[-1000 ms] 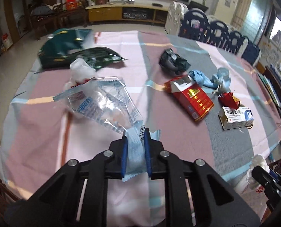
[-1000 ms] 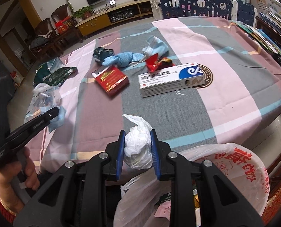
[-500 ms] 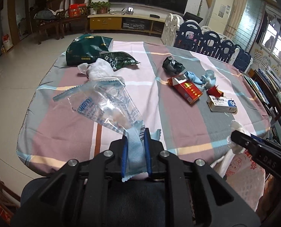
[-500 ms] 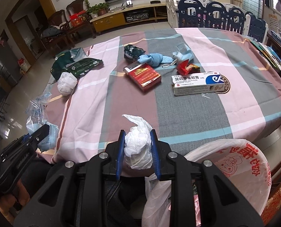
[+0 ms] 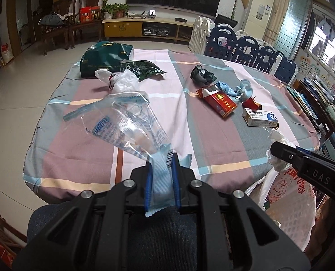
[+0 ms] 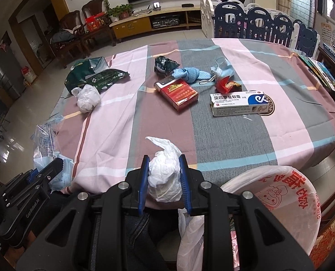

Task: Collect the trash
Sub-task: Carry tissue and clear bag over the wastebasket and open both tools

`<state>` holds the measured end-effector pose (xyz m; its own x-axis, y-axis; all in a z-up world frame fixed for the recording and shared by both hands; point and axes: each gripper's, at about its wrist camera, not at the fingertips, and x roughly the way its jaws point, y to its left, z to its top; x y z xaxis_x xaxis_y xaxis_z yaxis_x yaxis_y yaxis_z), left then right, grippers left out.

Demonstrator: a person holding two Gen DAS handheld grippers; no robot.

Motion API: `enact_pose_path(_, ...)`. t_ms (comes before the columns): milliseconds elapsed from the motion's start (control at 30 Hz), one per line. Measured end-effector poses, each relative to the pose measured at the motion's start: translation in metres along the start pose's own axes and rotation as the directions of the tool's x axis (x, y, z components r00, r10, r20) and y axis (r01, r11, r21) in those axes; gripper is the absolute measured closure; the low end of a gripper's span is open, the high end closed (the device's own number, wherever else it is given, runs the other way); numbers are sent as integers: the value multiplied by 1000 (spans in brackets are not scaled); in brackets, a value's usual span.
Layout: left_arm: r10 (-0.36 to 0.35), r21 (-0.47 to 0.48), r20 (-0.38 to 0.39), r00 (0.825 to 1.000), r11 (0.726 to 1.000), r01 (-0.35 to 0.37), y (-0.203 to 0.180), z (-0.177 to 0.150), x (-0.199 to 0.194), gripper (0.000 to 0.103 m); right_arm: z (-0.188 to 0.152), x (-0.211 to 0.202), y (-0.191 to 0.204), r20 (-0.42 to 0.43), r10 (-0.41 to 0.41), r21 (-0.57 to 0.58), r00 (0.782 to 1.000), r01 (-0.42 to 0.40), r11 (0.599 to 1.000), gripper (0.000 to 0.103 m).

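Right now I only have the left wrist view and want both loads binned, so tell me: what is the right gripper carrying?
Observer: The right gripper is shut on a crumpled white plastic wad.
Operator: Where is the bin bag's mouth?
Observer: The white bin bag gapes open just right of that gripper, below the table edge.
Operator: Anything hidden behind my clear wrapper?
Observer: No. The left gripper pinches only the clear wrapper by its blue end.
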<state>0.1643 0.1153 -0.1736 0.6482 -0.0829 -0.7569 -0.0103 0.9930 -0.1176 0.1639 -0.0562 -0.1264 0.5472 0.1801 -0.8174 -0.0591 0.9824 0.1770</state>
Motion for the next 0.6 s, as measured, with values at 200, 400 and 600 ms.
enact_pose_path(200,3,-1,2,1000,1000,-3,0,-1,-2,86,-2,-3,-4,2,-1,10,1000,1,1000,77)
enact_pose_path(400,4,-2,2,1000,1000,-4,0,-1,-2,86,-3,-3,-8,2,-1,20,1000,1,1000,77)
enact_pose_path(600,7,-1,2,1000,1000,-7,2,-1,-4,86,-3,-4,-9,2,0,23,1000,0,1000,77)
